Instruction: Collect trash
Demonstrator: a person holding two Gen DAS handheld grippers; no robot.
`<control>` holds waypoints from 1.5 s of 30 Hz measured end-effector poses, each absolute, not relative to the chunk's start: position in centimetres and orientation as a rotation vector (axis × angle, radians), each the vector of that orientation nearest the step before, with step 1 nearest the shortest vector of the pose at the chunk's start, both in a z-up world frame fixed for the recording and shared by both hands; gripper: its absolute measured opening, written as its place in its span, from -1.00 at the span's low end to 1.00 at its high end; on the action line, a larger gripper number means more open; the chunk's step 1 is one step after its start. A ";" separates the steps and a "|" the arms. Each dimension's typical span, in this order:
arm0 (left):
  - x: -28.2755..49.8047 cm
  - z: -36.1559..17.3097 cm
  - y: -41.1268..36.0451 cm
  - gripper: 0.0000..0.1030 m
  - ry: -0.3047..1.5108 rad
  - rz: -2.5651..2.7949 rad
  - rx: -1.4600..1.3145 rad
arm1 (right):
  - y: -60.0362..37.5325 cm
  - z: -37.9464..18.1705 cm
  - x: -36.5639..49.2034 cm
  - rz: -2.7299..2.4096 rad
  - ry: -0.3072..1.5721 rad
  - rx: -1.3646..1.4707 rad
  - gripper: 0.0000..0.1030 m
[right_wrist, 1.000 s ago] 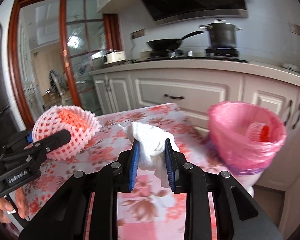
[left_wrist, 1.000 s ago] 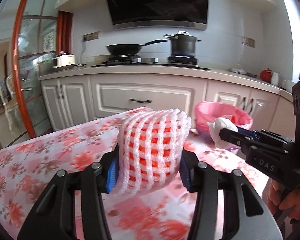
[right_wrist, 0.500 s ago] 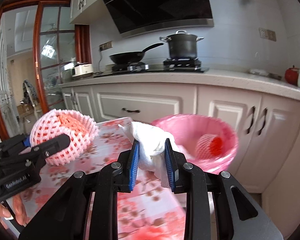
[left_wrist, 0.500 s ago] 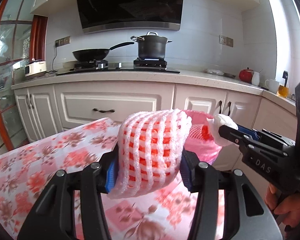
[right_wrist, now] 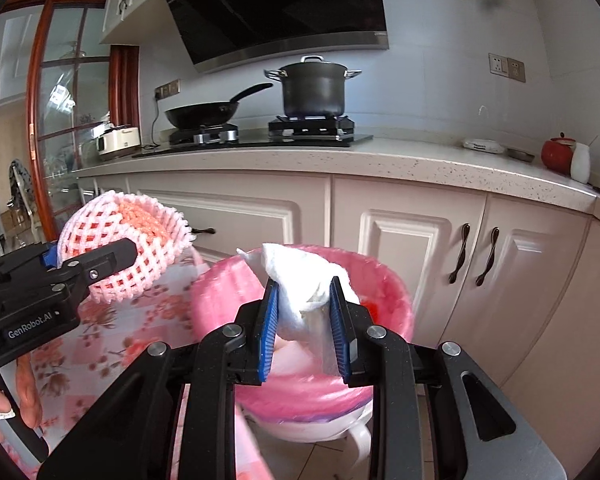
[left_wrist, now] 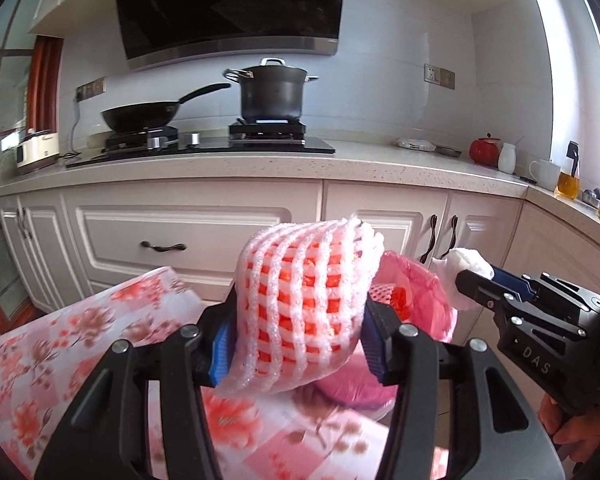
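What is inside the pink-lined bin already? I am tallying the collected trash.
Inside the pink-lined bin, one red-and-white foam net shows. The tissue held in the right gripper covers much of the opening, so the rest cannot be seen.

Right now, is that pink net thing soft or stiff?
Probably soft and springy: the foam net bulges between the left hand-held gripper pads. Likely very light, being open mesh. Its rounded sleeve shape might roll if dropped.
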State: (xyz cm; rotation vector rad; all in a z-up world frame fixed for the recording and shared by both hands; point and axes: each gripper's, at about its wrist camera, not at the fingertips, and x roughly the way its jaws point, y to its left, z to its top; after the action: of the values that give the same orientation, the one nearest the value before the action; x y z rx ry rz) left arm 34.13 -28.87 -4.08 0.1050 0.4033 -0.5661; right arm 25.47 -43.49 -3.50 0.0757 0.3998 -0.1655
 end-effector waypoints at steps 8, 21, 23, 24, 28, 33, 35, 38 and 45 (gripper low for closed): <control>39.8 -5.0 -32.3 0.04 0.459 -0.591 0.052 | -46.6 -4.5 28.8 -0.151 0.416 0.103 -0.49; 43.8 -7.0 -35.8 0.43 0.491 -0.611 0.081 | -49.1 -6.7 32.1 -0.133 0.461 0.117 -0.09; 44.2 -7.0 -35.7 0.52 0.498 -0.606 0.077 | -49.2 -7.0 32.0 -0.121 0.454 0.129 0.16; 44.3 -7.0 -35.7 0.54 0.500 -0.603 0.082 | -49.3 -7.1 31.9 -0.125 0.454 0.127 0.16; 44.5 -7.1 -35.5 0.58 0.499 -0.589 0.102 | -49.5 -7.2 31.5 -0.137 0.460 0.132 0.16; 43.7 -6.4 -34.3 0.81 0.485 -0.566 0.099 | -49.4 -6.5 29.4 -0.144 0.442 0.149 0.18; 42.9 -5.8 -33.6 0.91 0.473 -0.549 0.102 | -49.1 -5.9 28.3 -0.148 0.439 0.152 0.35; 41.4 -4.5 -32.2 0.91 0.449 -0.522 0.091 | -48.4 -4.4 26.4 -0.167 0.424 0.144 0.54; 36.5 -0.6 -29.4 0.91 0.387 -0.485 0.085 | -46.5 -0.4 21.4 -0.194 0.402 0.150 0.64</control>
State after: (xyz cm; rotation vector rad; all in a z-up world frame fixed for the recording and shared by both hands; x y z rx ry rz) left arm 36.50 -29.44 -0.56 0.0847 0.3870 -0.4850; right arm 21.41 -46.52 -0.41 0.1505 0.4022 -0.1942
